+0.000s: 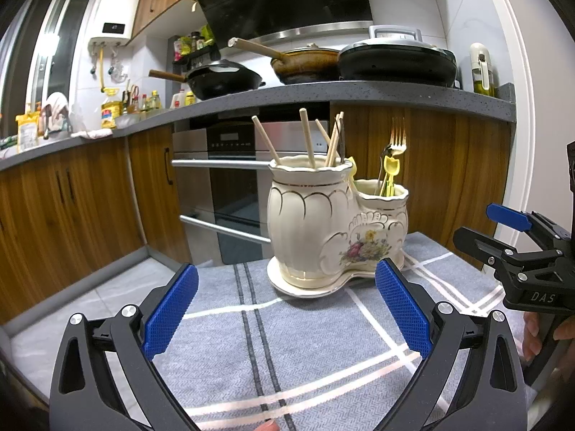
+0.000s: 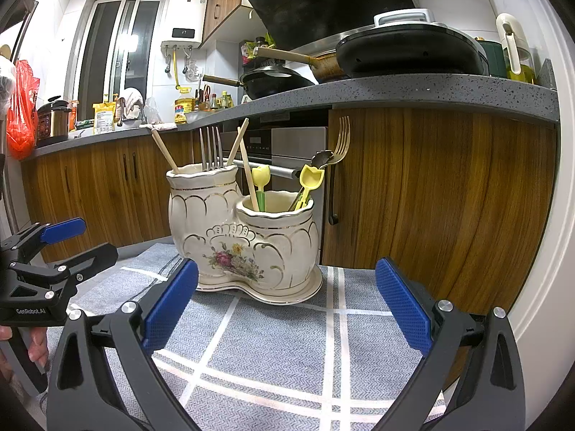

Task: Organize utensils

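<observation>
A cream ceramic two-pot utensil holder with a flower print stands on a grey checked cloth. Its tall pot holds wooden chopsticks and a steel fork. Its short pot holds a gold fork, yellow plastic utensils and one chopstick. My left gripper is open and empty, just in front of the holder. My right gripper is open and empty, also in front of it, and shows at the right edge of the left wrist view.
Wooden cabinets and a built-in oven stand behind the cloth. A grey countertop above carries pans, bottles and an oil jar. The cloth's far edge drops to a tiled floor.
</observation>
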